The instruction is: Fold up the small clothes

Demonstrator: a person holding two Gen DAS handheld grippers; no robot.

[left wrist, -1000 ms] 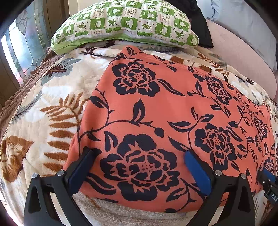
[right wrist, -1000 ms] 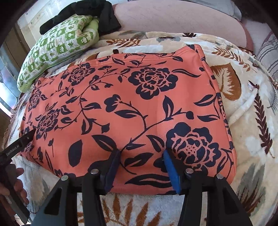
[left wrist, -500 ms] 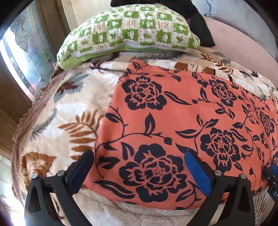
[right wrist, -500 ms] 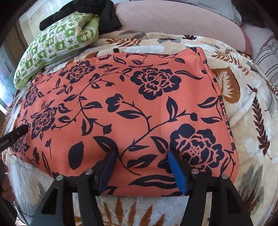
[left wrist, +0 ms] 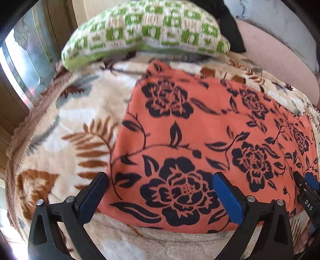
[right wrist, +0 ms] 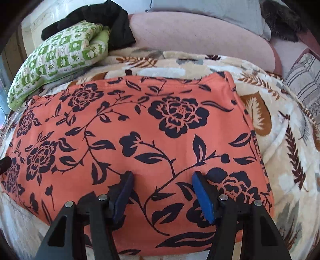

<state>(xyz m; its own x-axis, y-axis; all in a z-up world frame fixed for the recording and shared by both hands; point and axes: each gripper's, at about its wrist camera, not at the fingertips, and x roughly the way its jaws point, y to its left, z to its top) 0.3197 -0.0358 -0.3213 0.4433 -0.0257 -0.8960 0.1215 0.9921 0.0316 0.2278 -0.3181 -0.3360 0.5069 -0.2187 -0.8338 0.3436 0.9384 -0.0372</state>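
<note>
On the leaf-print blanket (right wrist: 284, 152), the orange floral garment (right wrist: 140, 140) lay spread flat, its near hem along the blanket's front edge and its far edge toward the green checked pillow (right wrist: 58, 66). You held your left gripper (left wrist: 160, 192) released, its 2 blue pads spread wide above the garment's near left corner, 1 pad over the blanket just off the cloth and the other over a large black flower, with nothing between them. Your right gripper (right wrist: 162, 192) was also released, its 2 pads set apart over the near hem toward the garment's right side; I could not tell whether they touched the cloth. A black cloth (right wrist: 104, 18) lay on the pillow at the blanket's far left corner, beside a pink cushion (right wrist: 200, 38).
</note>
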